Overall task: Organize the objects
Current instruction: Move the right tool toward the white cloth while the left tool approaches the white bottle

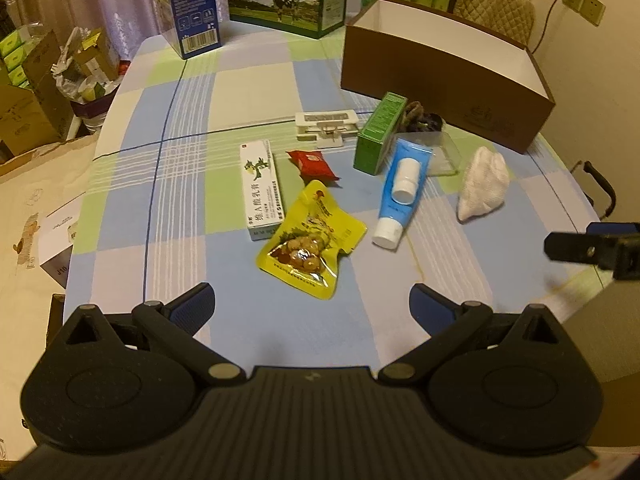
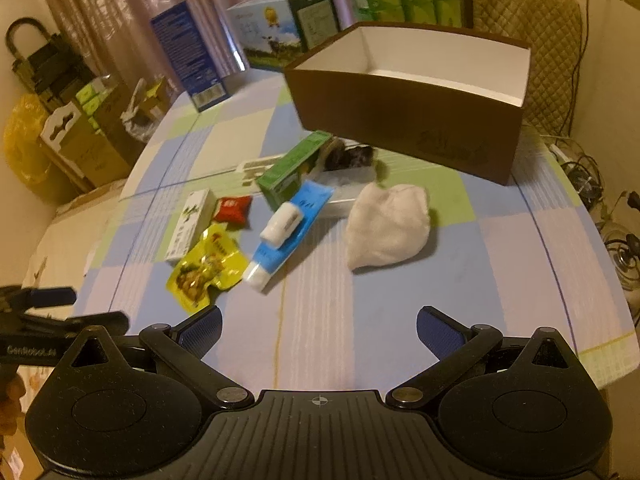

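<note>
With both tongs spread and empty, lower the right tongs (image 2: 319,330) squarely over the white pouch (image 2: 386,224), frame centre.

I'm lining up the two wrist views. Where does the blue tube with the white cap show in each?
Left wrist: blue tube right of centre, cap toward the camera, a small white bottle lying on it.
Right wrist: blue tube left of centre, slanting, same bottle on top.
Shared landmark: the brown box beyond it.
</note>
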### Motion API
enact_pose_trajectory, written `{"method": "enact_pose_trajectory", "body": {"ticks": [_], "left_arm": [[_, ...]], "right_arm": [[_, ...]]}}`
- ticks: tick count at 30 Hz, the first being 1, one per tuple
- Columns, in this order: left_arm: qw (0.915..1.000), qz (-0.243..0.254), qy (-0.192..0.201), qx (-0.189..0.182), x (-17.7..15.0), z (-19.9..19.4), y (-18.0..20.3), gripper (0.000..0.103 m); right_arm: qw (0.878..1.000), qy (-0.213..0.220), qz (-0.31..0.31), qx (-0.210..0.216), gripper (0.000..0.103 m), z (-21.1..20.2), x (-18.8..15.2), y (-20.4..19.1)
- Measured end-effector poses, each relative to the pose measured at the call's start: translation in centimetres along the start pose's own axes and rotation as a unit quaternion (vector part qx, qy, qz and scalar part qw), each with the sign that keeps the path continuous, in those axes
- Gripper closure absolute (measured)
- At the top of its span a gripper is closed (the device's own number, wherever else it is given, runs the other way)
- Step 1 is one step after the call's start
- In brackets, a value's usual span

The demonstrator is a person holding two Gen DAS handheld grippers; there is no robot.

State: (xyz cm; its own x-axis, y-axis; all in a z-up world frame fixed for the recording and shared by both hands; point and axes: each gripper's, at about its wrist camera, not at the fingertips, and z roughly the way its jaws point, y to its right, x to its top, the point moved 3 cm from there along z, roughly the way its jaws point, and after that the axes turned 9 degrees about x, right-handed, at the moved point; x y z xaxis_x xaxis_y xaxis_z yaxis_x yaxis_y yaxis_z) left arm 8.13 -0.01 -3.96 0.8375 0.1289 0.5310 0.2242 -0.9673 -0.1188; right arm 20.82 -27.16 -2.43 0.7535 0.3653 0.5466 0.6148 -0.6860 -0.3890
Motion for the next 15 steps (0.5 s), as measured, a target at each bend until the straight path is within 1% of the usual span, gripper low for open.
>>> {"method": "enact_pose_trajectory", "body": {"ticks": [8, 15], "left_arm": [[0.9996, -0.024, -0.012, 0.012, 0.3, 2.2, -0.6, 0.001], [0.9986, -0.041, -0.01, 0.032, 0.8, 3.4, -1.1, 0.001]], "right_arm": [[1.0, 0.003, -0.005, -0.016, 0.002, 2.1, 1.7, 3.3], [1.0, 0.011, -0.01, -0.02, 0.002, 4.5, 3.2, 5.2]]}}
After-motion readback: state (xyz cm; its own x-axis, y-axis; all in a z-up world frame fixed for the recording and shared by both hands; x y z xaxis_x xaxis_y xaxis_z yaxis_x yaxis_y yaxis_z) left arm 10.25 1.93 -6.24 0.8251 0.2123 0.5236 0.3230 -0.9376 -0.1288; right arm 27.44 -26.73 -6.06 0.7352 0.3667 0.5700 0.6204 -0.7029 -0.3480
